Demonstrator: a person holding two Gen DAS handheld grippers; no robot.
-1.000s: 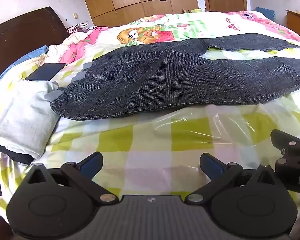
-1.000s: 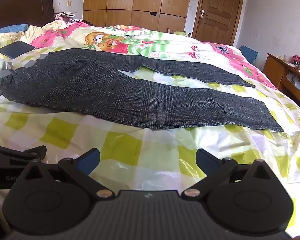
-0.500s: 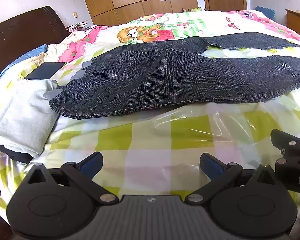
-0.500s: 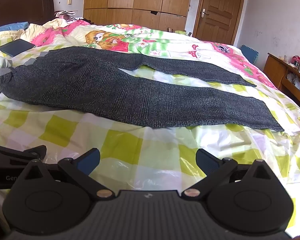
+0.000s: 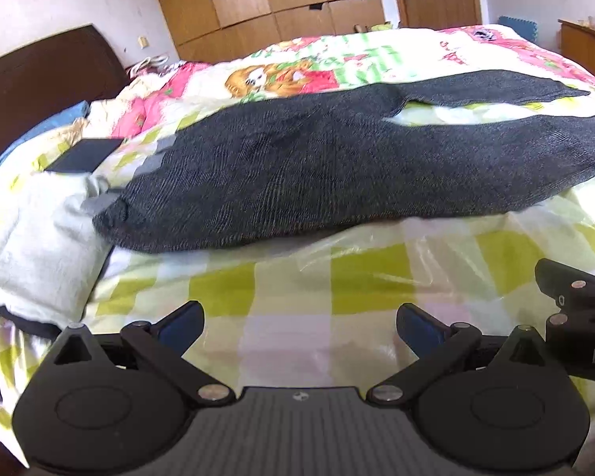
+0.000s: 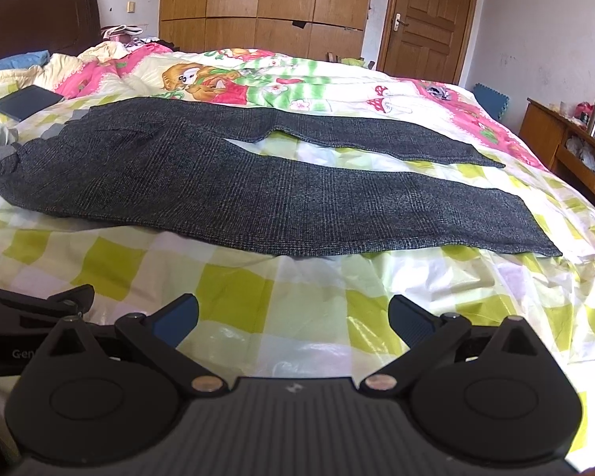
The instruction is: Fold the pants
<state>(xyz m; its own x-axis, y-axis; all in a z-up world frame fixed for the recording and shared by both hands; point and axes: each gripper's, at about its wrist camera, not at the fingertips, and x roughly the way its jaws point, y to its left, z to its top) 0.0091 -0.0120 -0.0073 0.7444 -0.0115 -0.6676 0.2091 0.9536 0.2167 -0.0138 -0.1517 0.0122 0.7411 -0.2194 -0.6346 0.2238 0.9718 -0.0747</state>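
Dark grey checked pants [image 5: 317, 174] lie flat and spread on the bed, waistband to the left, both legs running right; they also show in the right wrist view [image 6: 258, 190]. My left gripper [image 5: 299, 327] is open and empty, low over the checked bedcover in front of the waist part. My right gripper [image 6: 293, 317] is open and empty, in front of the near leg. Part of the right gripper [image 5: 575, 305] shows at the right edge of the left wrist view.
A folded pale garment [image 5: 35, 238] lies left of the waistband. A dark flat tablet-like object [image 5: 85, 154] lies behind it. A clear plastic sheet [image 6: 476, 277] covers the yellow checked cover. A wooden side cabinet [image 6: 567, 146] stands right of the bed.
Both grippers have moved slightly forward toward the pants. The left wrist view is now blurred by motion. The pants have not moved.
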